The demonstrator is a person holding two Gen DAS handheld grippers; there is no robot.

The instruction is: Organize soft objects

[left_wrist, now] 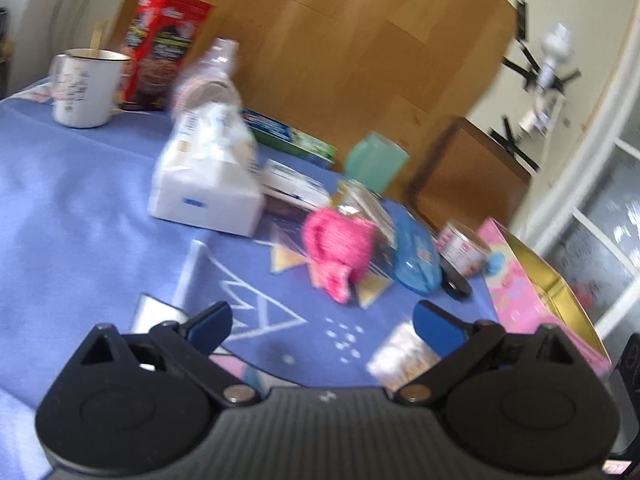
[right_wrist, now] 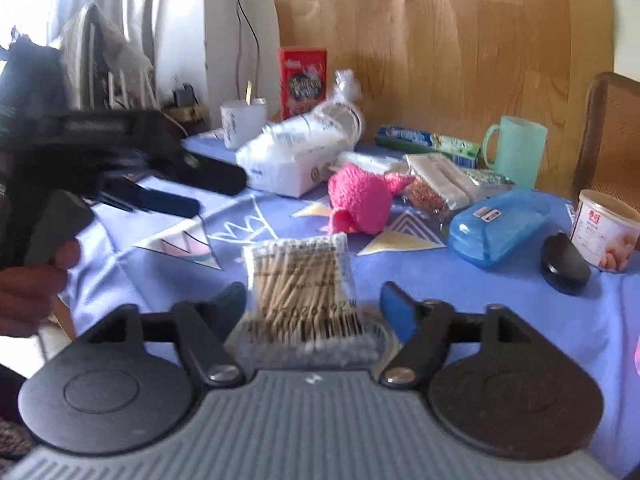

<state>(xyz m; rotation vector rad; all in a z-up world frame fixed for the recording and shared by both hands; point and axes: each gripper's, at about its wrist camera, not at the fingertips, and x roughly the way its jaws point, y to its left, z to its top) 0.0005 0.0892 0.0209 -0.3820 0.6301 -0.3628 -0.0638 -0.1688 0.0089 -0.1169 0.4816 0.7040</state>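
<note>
A pink knitted soft item (left_wrist: pixel 338 250) lies mid-table on the blue cloth (left_wrist: pixel 80 184); it also shows in the right wrist view (right_wrist: pixel 360 200). A white tissue pack (left_wrist: pixel 208 176) lies left of it, seen too in the right wrist view (right_wrist: pixel 288 160). A clear packet of cotton swabs (right_wrist: pixel 304 284) lies between the open jaws of my right gripper (right_wrist: pixel 314 306), not gripped; it shows by the left gripper's right finger (left_wrist: pixel 404 354). My left gripper (left_wrist: pixel 324 320) is open and empty, short of the pink item; it shows at the left of the right wrist view (right_wrist: pixel 192 188).
A white mug (left_wrist: pixel 86 86), red box (left_wrist: pixel 164 48), green-blue box (left_wrist: pixel 292 136), green mug (left_wrist: pixel 374 160), blue plastic case (left_wrist: pixel 416 258), tin can (left_wrist: pixel 464 248), black lid (left_wrist: pixel 454 286) and pink open box (left_wrist: pixel 536 292) crowd the far and right side. A chair (left_wrist: pixel 468 172) stands behind.
</note>
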